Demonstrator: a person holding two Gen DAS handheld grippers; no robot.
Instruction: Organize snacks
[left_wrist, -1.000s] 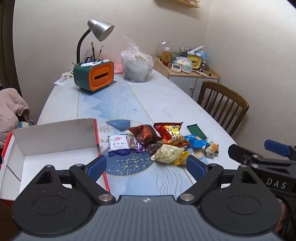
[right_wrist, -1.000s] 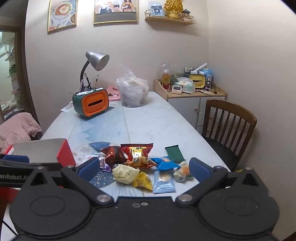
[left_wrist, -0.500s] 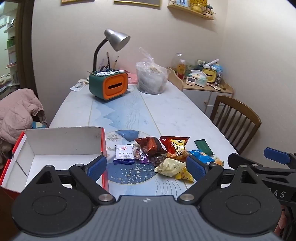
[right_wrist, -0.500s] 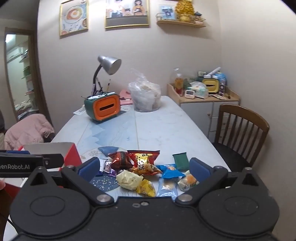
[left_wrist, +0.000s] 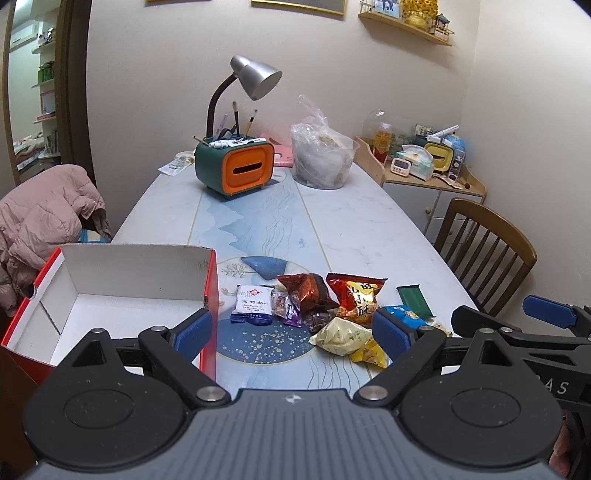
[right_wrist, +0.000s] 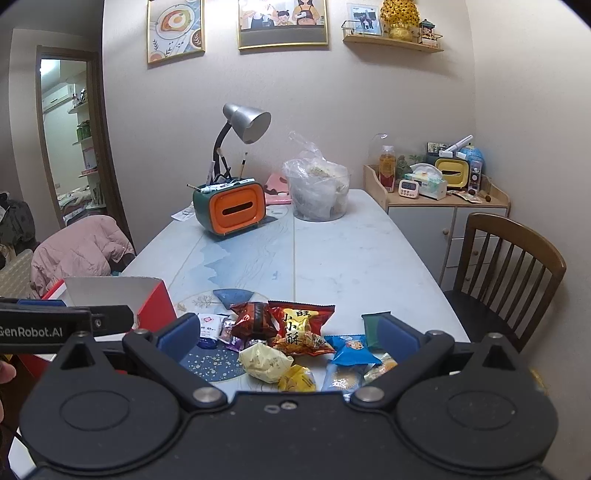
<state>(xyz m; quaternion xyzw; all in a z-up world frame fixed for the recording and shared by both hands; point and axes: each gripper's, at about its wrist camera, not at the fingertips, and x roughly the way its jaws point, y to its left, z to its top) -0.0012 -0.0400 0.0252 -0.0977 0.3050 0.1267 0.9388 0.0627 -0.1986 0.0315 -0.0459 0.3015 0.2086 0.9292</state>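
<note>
Grippers, your left gripper (left_wrist: 291, 330) and right gripper (right_wrist: 289, 338), both spread wide and empty above the snack pile (right_wrist: 291, 339) beside the red box (left_wrist: 110, 295), so you're pre-grasp: drop one onto an edge packet first.

Snack packets (left_wrist: 325, 314) lying on the table (left_wrist: 362, 229) ahead of the tongs, open box (left_wrist: 110, 291) sitting to their left
</note>
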